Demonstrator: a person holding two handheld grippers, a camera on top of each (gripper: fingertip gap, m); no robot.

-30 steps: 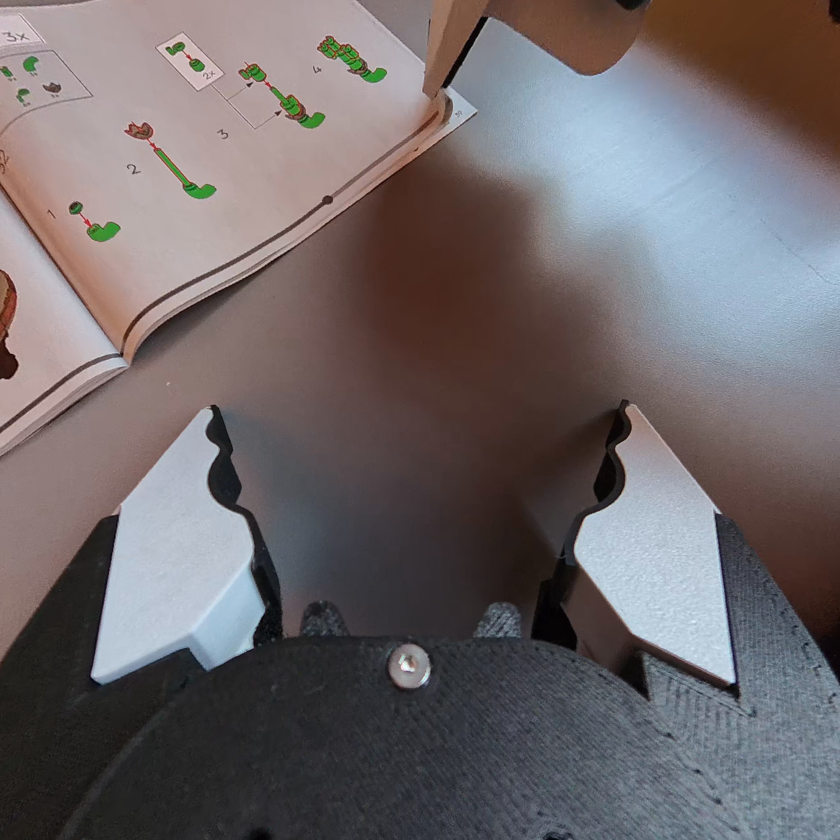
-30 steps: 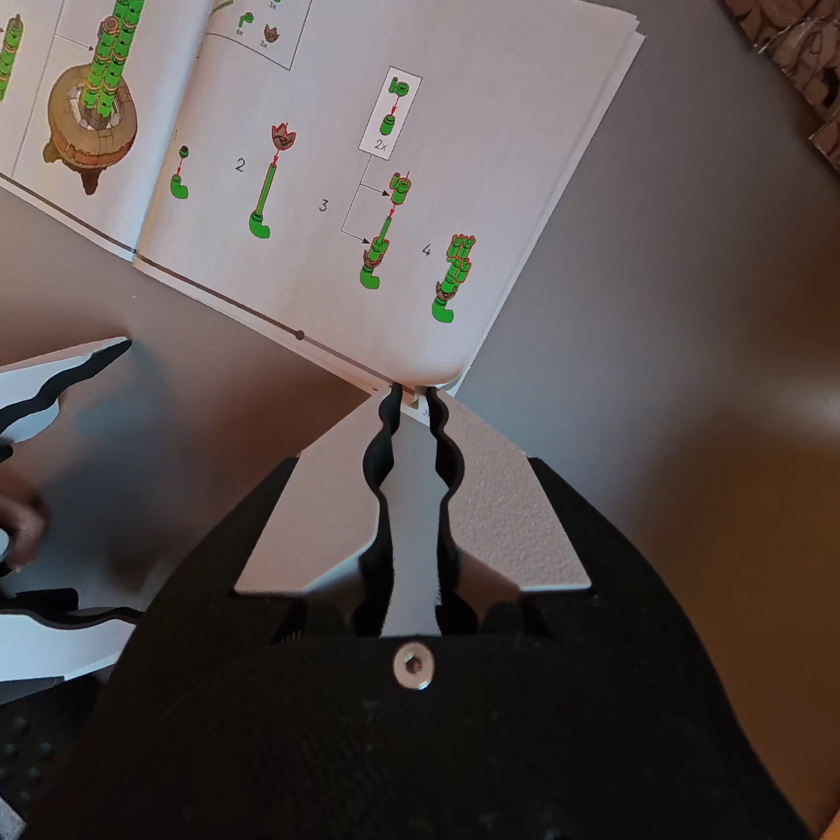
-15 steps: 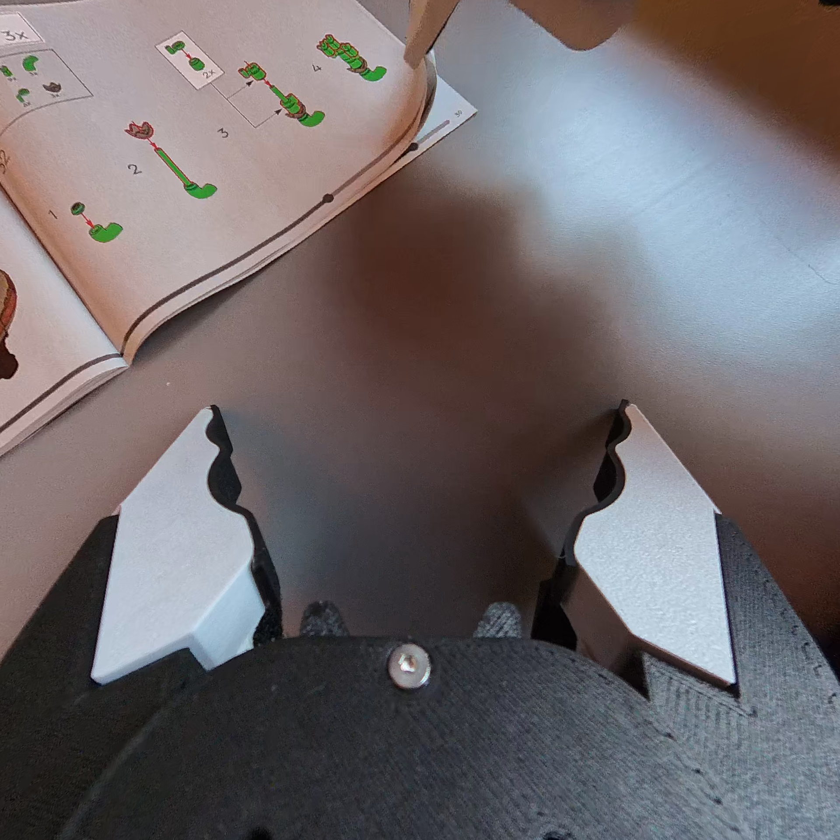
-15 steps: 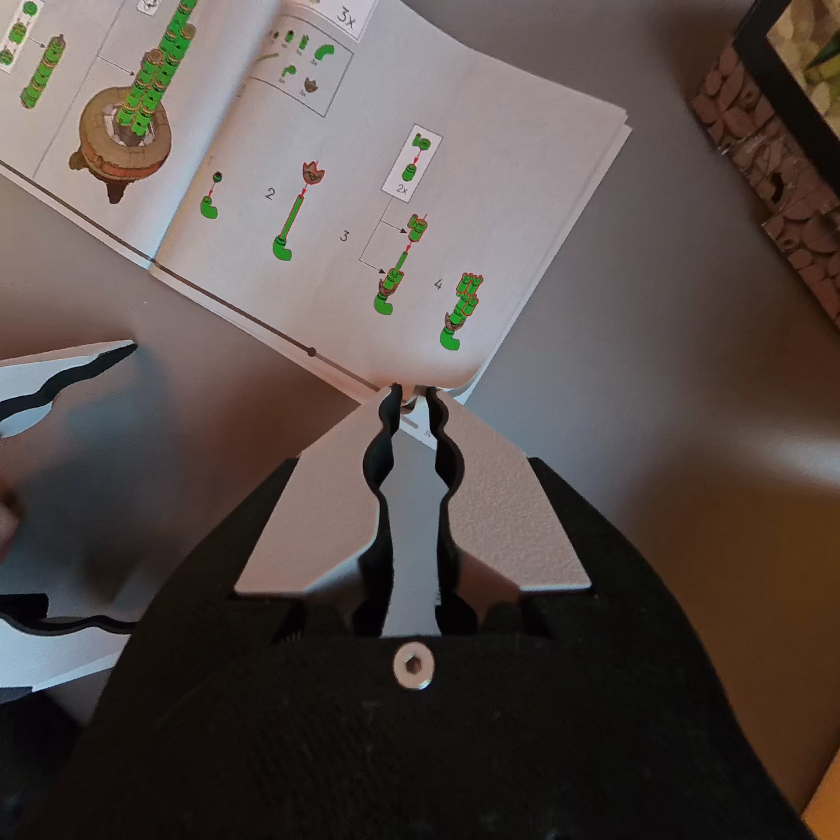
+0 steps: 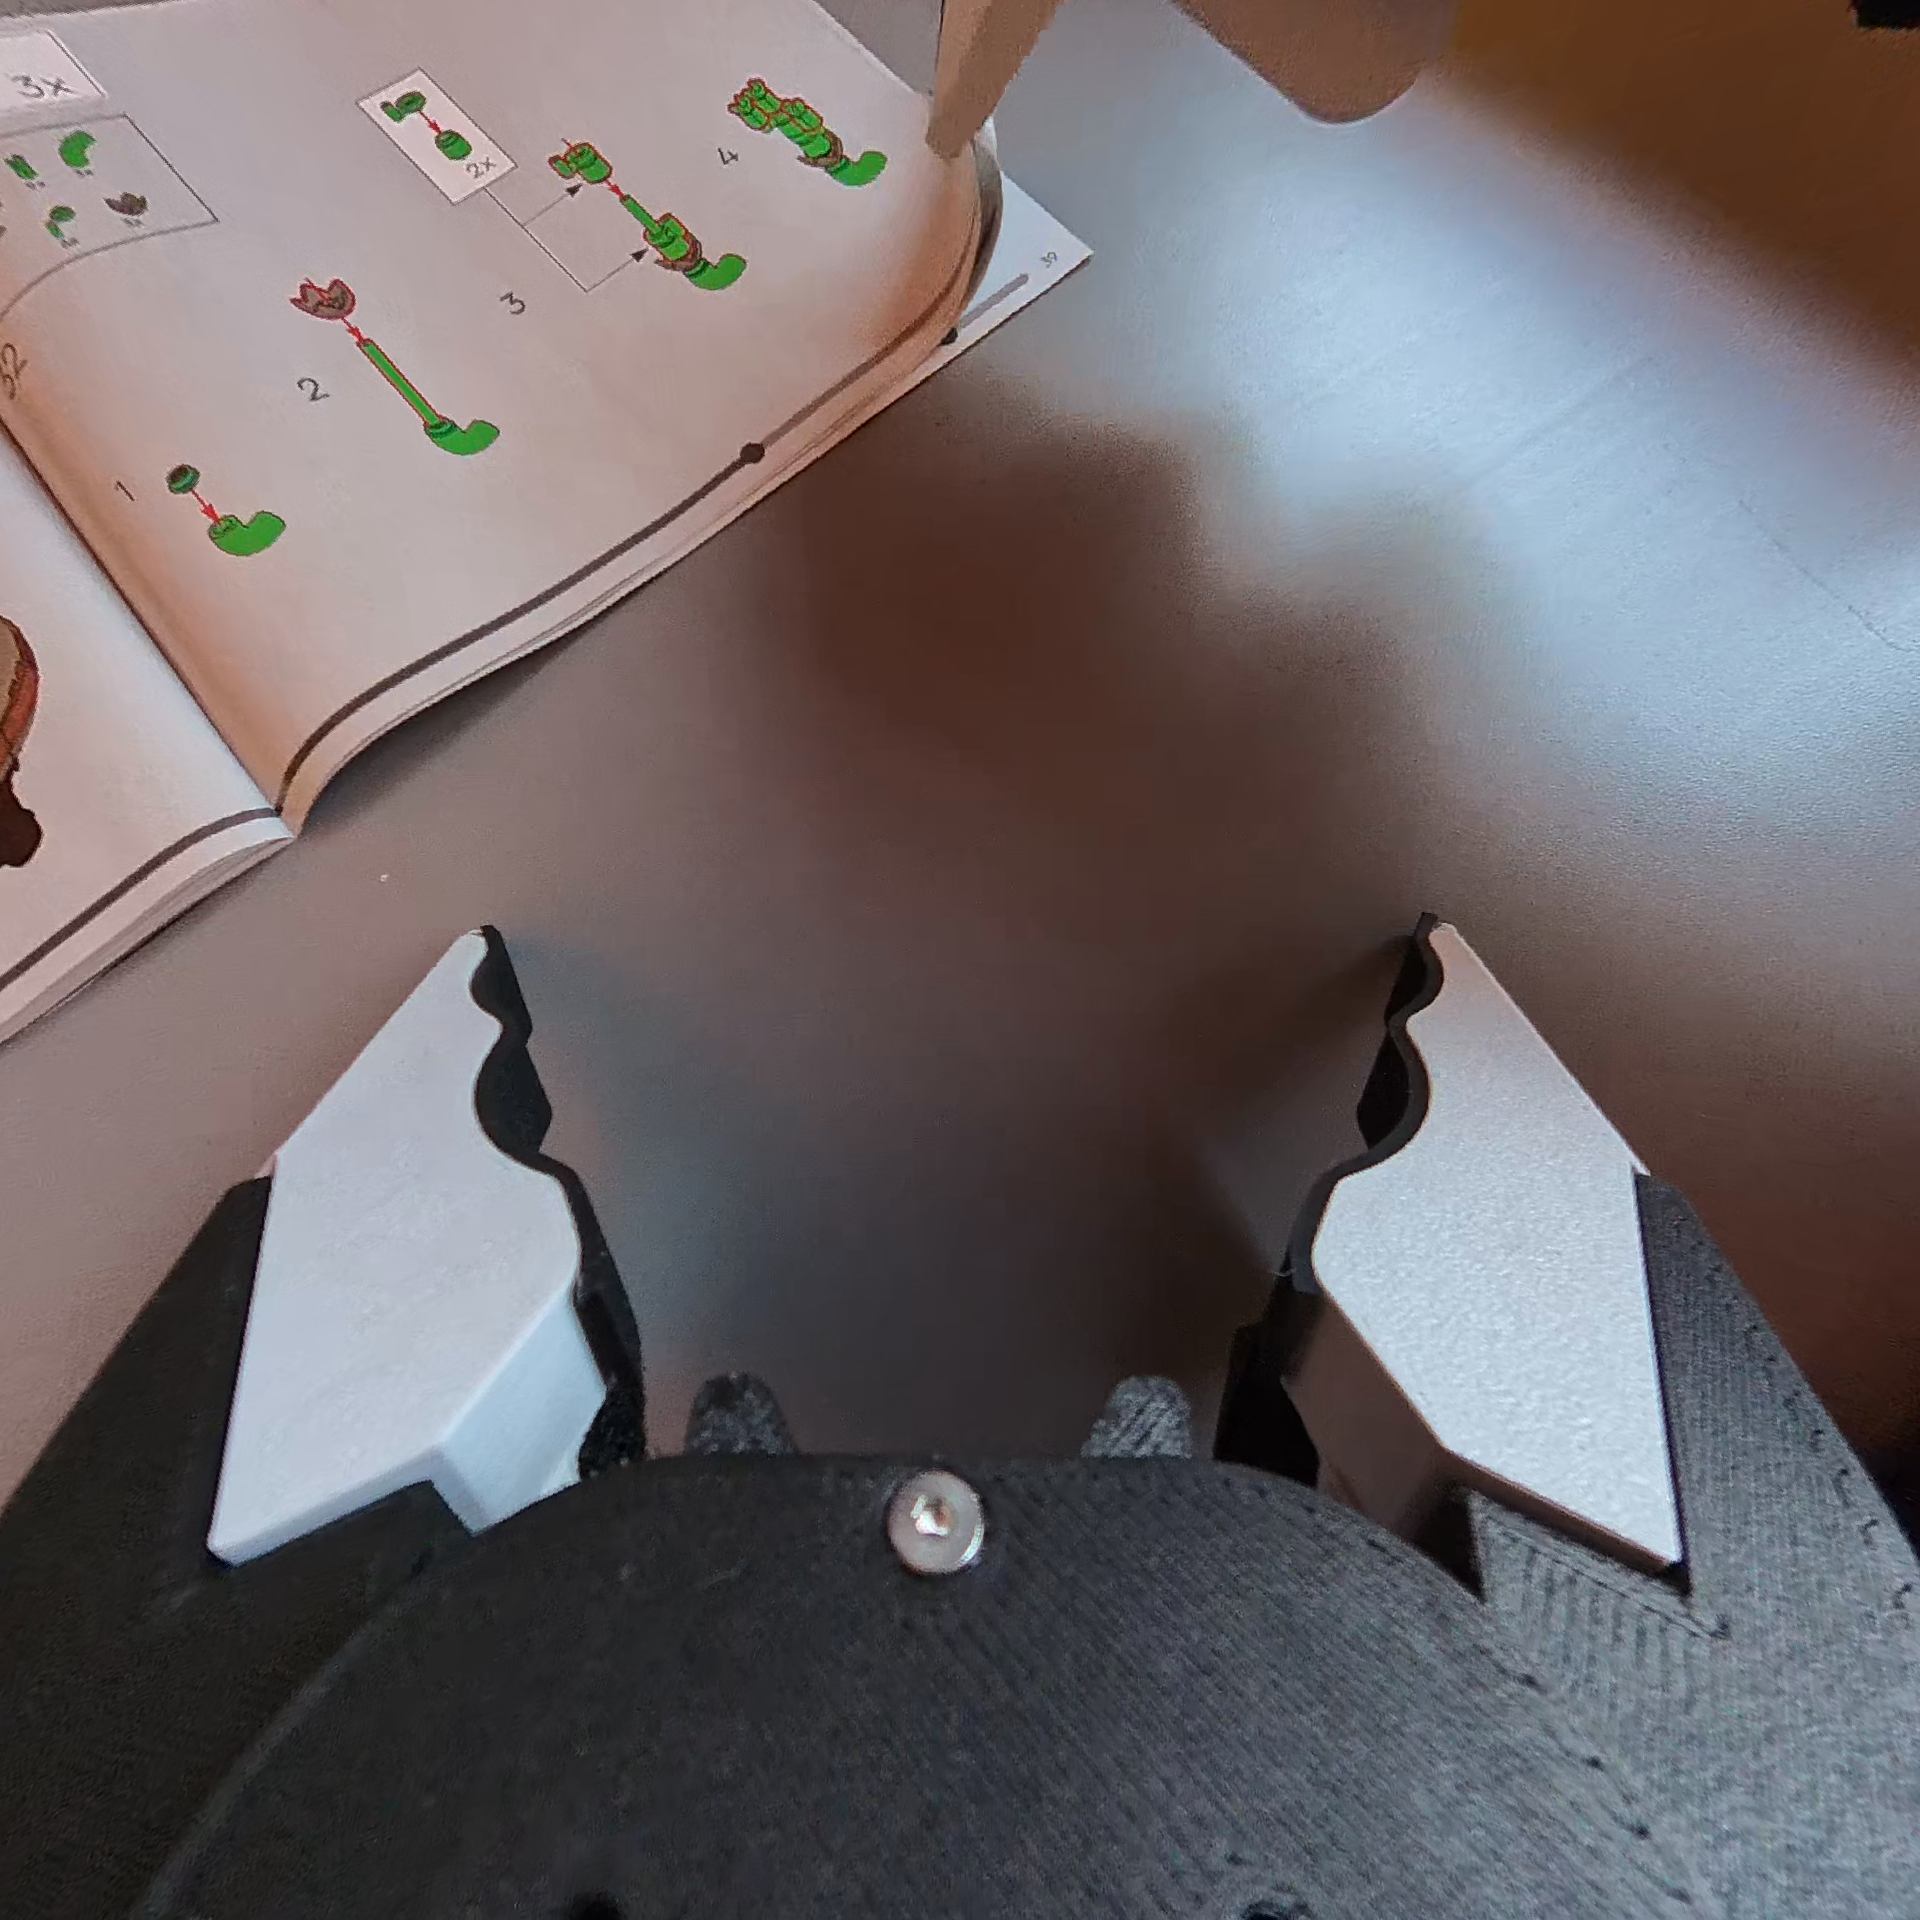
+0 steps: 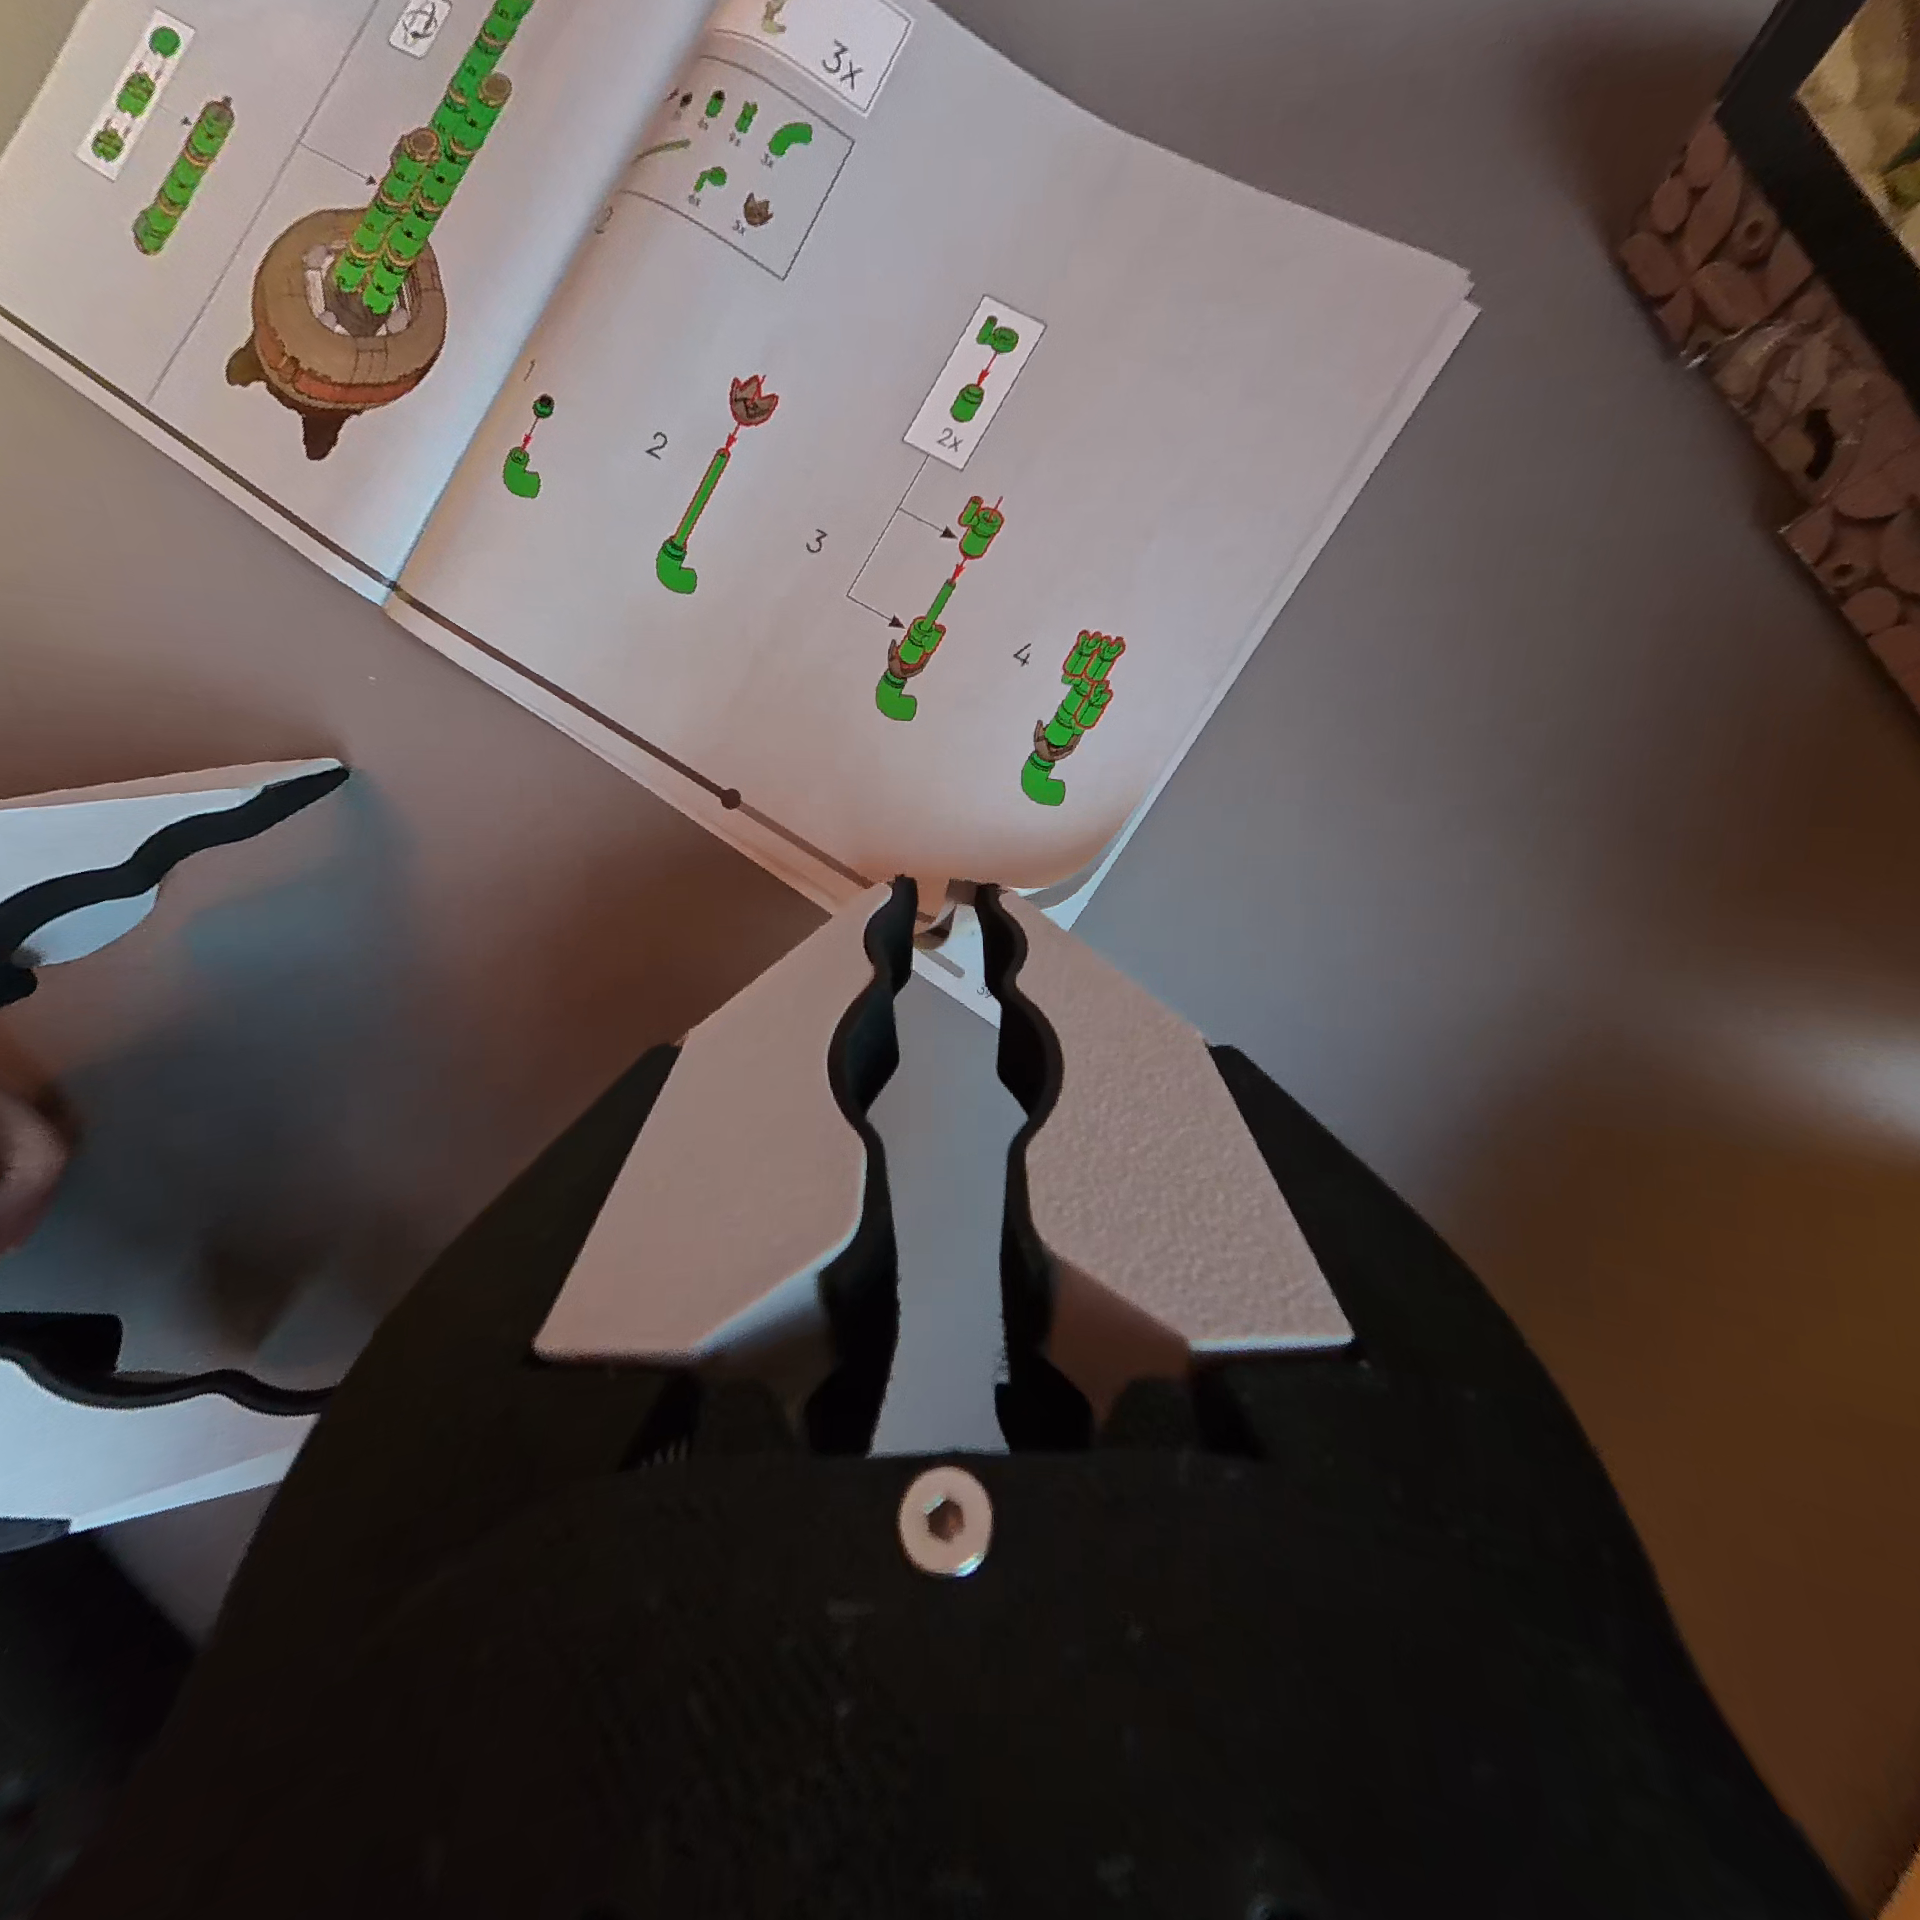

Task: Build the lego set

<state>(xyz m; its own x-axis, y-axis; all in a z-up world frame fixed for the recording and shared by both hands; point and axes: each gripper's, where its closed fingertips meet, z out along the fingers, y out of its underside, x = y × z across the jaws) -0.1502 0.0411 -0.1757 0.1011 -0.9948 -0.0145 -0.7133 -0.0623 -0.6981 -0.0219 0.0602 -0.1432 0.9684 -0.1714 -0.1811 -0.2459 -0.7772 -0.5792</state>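
1. Right wrist view: the right tongs [image 6: 940, 899] are nearly closed, their tips pinching the near corner of the top page [image 6: 1039, 582] of the open booklet [image 6: 1382, 343].
2. That corner curls up off the pages below it, which lie flat on the grey surface [image 6: 1455, 810]; a strip of the next page shows just under the tips.
3. The lifted page carries 4 numbered drawings of green stem parts; the facing page, farther to the left, shows a green stalk in a brown round base.
4. Ahead and to the right of the right tongs, at the frame edge, sits a box [image 6: 1787, 312] with a brown pebble pattern and a black border, well apart from the booklet.
5. To the left of the right tongs, the left tongs [image 6: 156, 1122] appear wide open with nothing between the 2 fingers; a blurred bit of a hand [image 6: 26, 1158] shows at the edge.
6. Left wrist view: the left tongs [image 5: 956, 935] gape fully, empty, over bare surface [image 5: 1351, 520] in shadow.
7. The booklet [image 5: 135, 790] lies ahead and to the left of them, its page [image 5: 623, 436] bowed upward at the far corner.
8. The right tongs [image 5: 951, 140] grip that corner at the top edge of the frame.
9. No loose bricks can be seen in either view.
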